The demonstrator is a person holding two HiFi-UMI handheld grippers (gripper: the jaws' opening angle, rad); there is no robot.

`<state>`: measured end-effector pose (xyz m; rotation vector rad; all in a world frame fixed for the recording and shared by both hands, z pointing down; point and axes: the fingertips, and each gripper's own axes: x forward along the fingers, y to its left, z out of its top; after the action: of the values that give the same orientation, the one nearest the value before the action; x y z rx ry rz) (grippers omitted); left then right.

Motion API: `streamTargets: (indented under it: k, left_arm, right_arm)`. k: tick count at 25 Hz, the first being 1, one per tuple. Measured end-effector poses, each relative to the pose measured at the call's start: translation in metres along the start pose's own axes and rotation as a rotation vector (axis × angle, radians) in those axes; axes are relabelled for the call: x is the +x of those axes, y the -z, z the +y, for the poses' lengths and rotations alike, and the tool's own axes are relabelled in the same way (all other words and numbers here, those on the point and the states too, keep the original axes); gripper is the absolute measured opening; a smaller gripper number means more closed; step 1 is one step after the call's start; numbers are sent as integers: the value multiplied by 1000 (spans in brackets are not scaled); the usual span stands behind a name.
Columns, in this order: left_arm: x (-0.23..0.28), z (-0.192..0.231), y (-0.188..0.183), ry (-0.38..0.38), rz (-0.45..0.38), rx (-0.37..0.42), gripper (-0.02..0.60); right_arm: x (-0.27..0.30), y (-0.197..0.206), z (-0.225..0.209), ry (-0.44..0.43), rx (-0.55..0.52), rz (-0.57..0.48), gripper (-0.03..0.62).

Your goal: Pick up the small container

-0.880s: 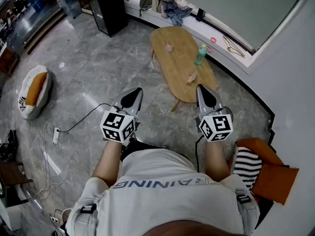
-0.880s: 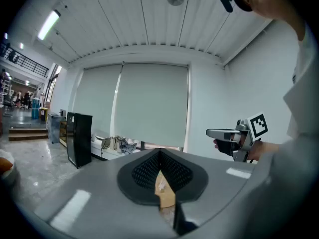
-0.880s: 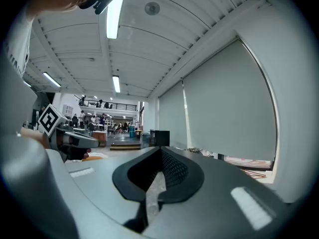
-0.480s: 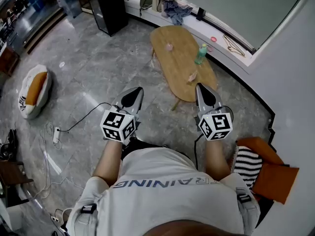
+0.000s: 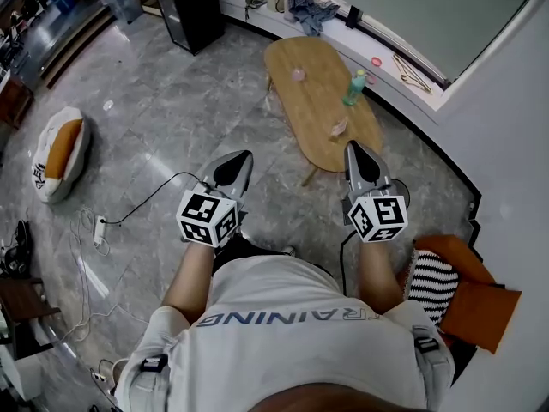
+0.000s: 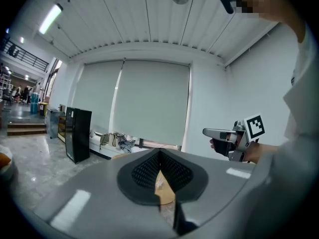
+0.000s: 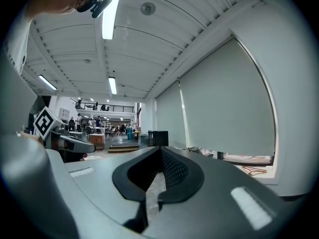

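**Table**: oval, wooden, on a grey stone floor. All positions below are given relative to the table.

**Container**: small and pink, on the table top near the far left edge. Neither gripper touches it, and both are well apart from it.

**Bottle**: green and upright, on the table near the right edge, to the right of the container.

**Pink scrap**: on the table, closer to the near end than the bottle.

**Left gripper**: held over the floor, short of the table's near end and to its left, pointing toward the table. Its jaws are closed tip to tip, with nothing between them.

**Right gripper**: held at the table's near right edge. In the head view its tip overlaps that edge, and its height above the top cannot be judged. Its jaws are fully closed and hold nothing.

**Ledge**: runs behind the table's far and right sides. Clothes lie on it beyond the far end.

**Cabinet**: black, beyond the table's far end and to the left.

**Pet bed**: on the floor, well to the left of the table.

**Orange cushion**: past the table's near end and to the right, beside the person.
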<state>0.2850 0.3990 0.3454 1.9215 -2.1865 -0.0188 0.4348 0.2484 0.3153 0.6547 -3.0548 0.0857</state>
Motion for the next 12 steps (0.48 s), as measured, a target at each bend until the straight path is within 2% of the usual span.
streamTargets:
  k: [5, 12]
  left_arm:
    - [2, 29, -3, -1, 2, -15, 0]
    - [14, 92, -15, 34, -2, -50, 0]
  right_arm:
    - [25, 6, 15, -8, -9, 31, 17]
    - [82, 5, 41, 22, -33, 57, 17]
